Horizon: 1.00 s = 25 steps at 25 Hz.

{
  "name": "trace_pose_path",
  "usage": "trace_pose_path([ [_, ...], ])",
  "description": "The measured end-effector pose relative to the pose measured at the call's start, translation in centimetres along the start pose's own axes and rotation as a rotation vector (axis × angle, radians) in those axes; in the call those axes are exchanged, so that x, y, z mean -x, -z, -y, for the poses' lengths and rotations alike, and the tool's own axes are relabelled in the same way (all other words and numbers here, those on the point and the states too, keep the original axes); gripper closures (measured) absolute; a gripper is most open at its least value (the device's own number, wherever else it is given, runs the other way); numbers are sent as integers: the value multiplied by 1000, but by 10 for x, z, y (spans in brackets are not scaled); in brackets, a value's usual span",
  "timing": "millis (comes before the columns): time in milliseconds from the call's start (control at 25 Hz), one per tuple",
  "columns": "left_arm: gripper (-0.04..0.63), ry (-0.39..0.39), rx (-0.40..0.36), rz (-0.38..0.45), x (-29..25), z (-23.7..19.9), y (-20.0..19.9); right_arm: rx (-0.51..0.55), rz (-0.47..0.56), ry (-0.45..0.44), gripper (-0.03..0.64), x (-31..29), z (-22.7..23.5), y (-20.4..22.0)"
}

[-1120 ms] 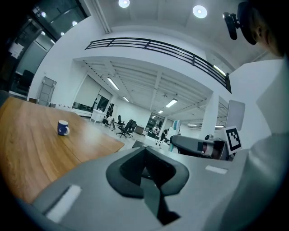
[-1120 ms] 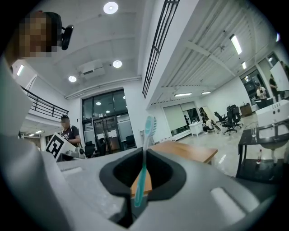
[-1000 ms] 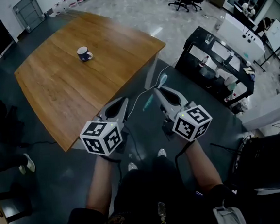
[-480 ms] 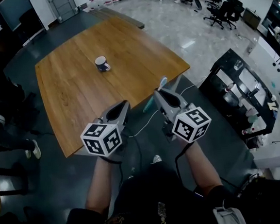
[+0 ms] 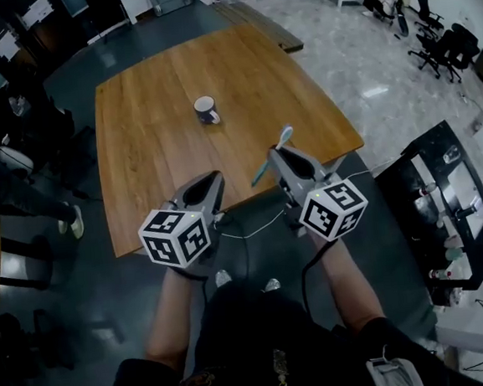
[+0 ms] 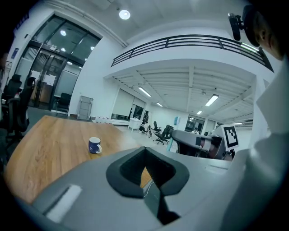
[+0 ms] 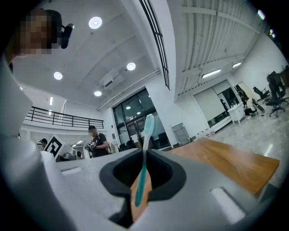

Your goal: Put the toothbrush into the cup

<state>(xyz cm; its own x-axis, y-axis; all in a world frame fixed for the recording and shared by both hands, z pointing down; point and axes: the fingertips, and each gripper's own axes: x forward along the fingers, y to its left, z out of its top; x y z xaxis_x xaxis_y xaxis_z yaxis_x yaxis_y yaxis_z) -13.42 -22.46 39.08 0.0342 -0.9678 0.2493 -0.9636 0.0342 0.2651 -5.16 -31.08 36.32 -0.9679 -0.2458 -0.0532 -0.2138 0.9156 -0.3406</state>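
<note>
Toothbrush (image 7: 144, 160) in right gripper (image 5: 281, 156), cup (image 5: 206, 109) well apart on table (image 5: 153, 145)

wood table (image 5: 152, 128) on dark floor (image 5: 109, 309); office chairs (image 5: 453, 42) far rt.

A broad wooden table (image 5: 150, 112) stands on a dark floor (image 5: 80, 269), which gives way to pale polished tiles (image 5: 355, 52) on the right. Black office chairs (image 5: 451, 43) cluster there. Nearer, a black bench (image 5: 432, 213) carries bottles. A person (image 7: 95, 143) stands before tall glass doors (image 7: 131, 122), under round ceiling lights (image 7: 95, 22).
</note>
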Motion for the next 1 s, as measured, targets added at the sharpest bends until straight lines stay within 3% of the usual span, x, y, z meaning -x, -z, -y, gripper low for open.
trace_pose_path([
  [280,589,-4,23,10,-21,-42,-13,10,-22,-10,586,-53,10,1],
  [640,589,31,28,16,-66,-141,-40,58,-67,64,586,-161,34,14],
  [1000,589,69,62,-2,-107,-208,-51,111,-119,108,587,-245,50,27],
])
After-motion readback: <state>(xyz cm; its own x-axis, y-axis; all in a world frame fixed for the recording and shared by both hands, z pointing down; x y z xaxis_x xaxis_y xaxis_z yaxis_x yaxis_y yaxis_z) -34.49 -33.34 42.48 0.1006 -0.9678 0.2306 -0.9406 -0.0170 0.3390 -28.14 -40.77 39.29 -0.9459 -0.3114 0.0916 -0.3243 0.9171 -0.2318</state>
